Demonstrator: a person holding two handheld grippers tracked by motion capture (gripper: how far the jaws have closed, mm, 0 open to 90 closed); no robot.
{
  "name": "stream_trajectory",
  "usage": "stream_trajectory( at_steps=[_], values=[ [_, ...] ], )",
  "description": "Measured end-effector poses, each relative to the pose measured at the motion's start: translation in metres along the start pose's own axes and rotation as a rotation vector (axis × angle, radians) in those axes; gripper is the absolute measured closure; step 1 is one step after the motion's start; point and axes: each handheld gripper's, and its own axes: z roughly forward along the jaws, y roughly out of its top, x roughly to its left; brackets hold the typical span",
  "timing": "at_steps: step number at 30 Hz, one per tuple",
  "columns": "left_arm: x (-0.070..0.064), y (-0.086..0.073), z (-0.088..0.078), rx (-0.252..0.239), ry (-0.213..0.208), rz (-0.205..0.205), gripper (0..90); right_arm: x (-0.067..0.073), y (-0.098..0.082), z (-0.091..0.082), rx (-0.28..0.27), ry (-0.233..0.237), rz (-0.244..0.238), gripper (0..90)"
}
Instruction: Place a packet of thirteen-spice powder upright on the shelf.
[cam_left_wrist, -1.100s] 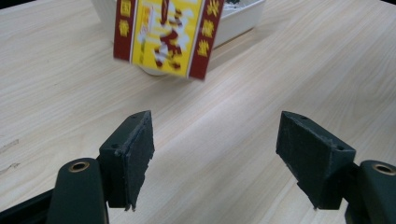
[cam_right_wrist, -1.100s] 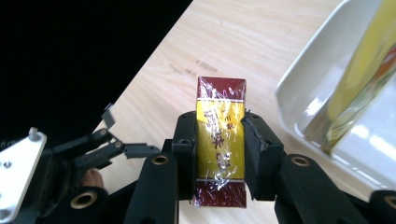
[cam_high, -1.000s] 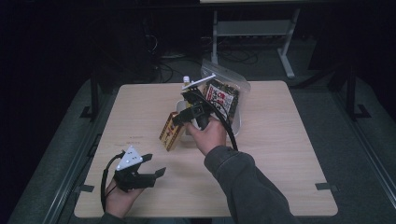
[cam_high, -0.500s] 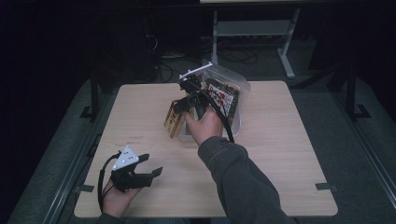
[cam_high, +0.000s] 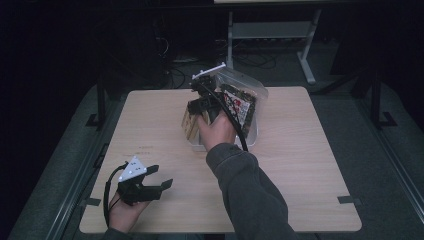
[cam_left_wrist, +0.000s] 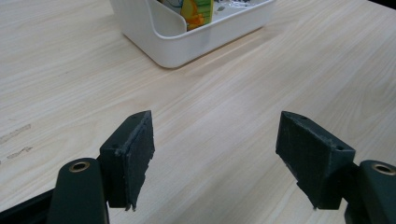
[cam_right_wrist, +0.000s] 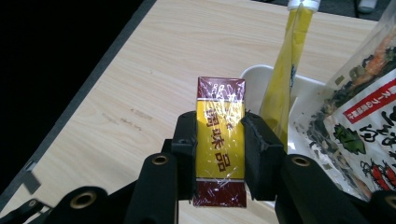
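1. Right gripper: jaws clamped on the two long sides of a yellow-and-maroon carton, which is held off the surface.
2. Carton sits above the near left edge of the white bin.
3. Bin holds a yellow pouch and a seaweed snack bag.
4. Left gripper: jaws wide apart, nothing between them, low over the surface, well apart from the bin.

It looks like a dark lab or test room: one light wooden tabletop, grey carpet floor, cables and a metal desk frame behind.
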Motion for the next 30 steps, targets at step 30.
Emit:
stream_trajectory(
  at_steps=[30],
  values=[
    [0.005,-0.005,-0.005,-0.031,-0.042,-0.035,27.6,0.016,0.002,0.025,-0.027,-0.191,0.095,67.7]
  ],
)
